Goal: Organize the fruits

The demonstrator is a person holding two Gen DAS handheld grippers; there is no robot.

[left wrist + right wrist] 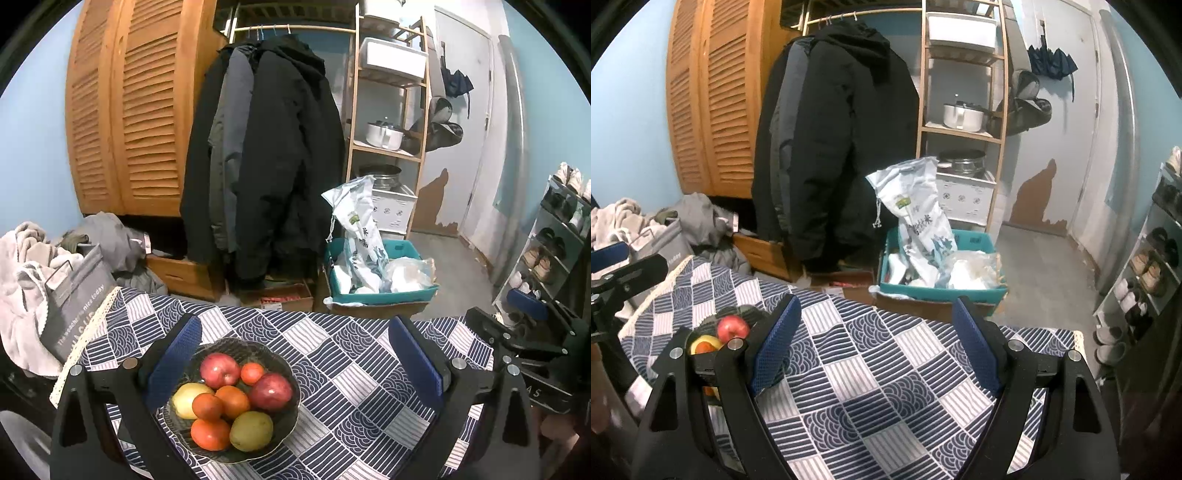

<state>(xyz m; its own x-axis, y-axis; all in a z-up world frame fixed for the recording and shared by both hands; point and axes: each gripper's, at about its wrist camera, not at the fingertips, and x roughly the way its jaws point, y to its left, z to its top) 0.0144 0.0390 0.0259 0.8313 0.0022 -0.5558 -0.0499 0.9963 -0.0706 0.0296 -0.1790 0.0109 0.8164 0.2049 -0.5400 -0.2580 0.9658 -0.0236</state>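
A dark bowl stands on the blue-and-white patterned tablecloth. It holds two red apples, several orange fruits, a yellow fruit and a yellow-green one. My left gripper is open above the table, and the bowl lies low between its fingers, close to the left pad. My right gripper is open over bare cloth with nothing between its fingers. In the right wrist view the bowl is mostly hidden behind the left finger; one red apple shows.
Beyond the table's far edge sit a teal crate of bags and hanging dark coats. A grey bag and laundry crowd the left side. A shoe rack stands at the right. Each gripper shows at the edge of the other's view.
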